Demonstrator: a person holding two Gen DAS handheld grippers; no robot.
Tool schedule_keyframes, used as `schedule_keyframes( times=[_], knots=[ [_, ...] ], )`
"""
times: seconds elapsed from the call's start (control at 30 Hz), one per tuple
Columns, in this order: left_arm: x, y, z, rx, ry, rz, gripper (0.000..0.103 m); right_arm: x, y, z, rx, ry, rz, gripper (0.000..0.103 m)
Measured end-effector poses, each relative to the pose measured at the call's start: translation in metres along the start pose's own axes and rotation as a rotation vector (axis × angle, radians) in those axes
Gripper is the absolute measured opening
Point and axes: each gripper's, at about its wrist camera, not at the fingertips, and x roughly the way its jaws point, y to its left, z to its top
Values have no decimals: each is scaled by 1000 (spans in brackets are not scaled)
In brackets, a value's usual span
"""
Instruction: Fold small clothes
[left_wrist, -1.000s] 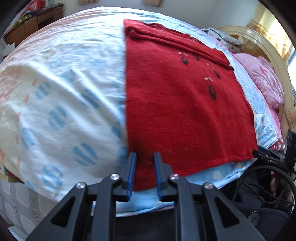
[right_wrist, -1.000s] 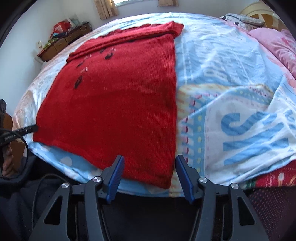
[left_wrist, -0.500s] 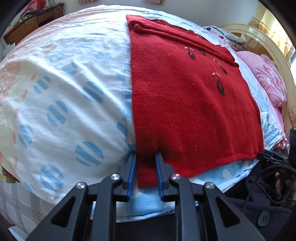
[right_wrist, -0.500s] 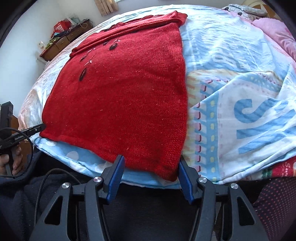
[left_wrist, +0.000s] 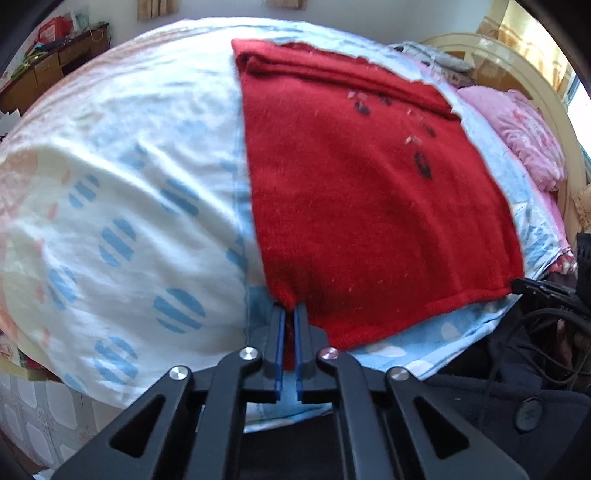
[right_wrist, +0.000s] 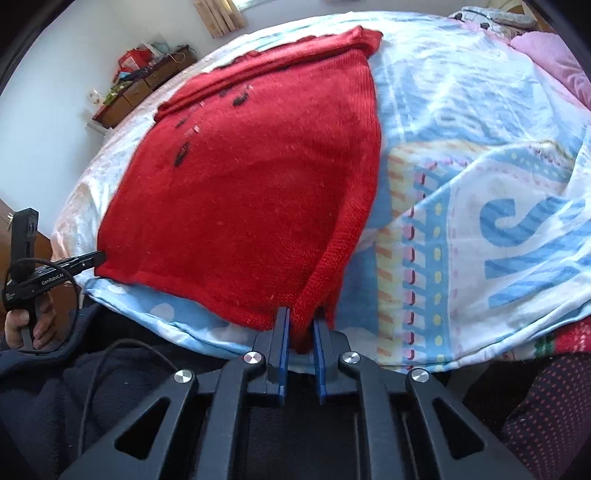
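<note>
Red sweater (left_wrist: 369, 206) hem corners pinched in left gripper (left_wrist: 289, 314) and right gripper (right_wrist: 302, 317).

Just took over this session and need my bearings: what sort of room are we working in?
Most likely a bedroom. The red sweater lies on a bed with a patterned quilt, a pink pillow sits by a curved headboard, and a wooden dresser stands against the wall.

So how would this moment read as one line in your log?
left gripper: shut on red sweater | right gripper: shut on red sweater | on bed

Black gripper (left_wrist: 290, 314) linkages, blue pads (right_wrist: 283, 339), silver screws.
</note>
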Motion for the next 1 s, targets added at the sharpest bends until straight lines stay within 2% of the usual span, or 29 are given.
schedule_keyframes(
  times=[0.2, 0.43, 0.57, 0.7, 0.77, 0.83, 0.87, 1.0],
  knots=[
    [-35, 10, 7, -29, -112, -88, 5, -14, -8, 4, 35, -52, 29, 10],
    [-38, 23, 12, -104, -135, -228, 5, -37, -17, 8, 95, -155, 142, 8],
    [-34, 15, 18, -106, -139, -219, 4, -41, -22, 9, 114, -186, 134, 8],
    [-27, 20, 16, -109, -115, -189, 4, -37, -26, 7, 117, -154, 115, 9],
    [-22, 23, 14, -111, -97, -163, 4, -35, -29, 7, 131, -134, 124, 16],
    [-16, 28, 12, -126, -73, -146, 4, -33, -31, 7, 140, -124, 90, 64],
    [-12, 30, 10, -136, -56, -137, 4, -32, -33, 6, 156, -124, 86, 67],
    [-6, 37, 8, -156, -32, -131, 4, -26, -38, 4, 197, -84, 77, 67]
  ],
)
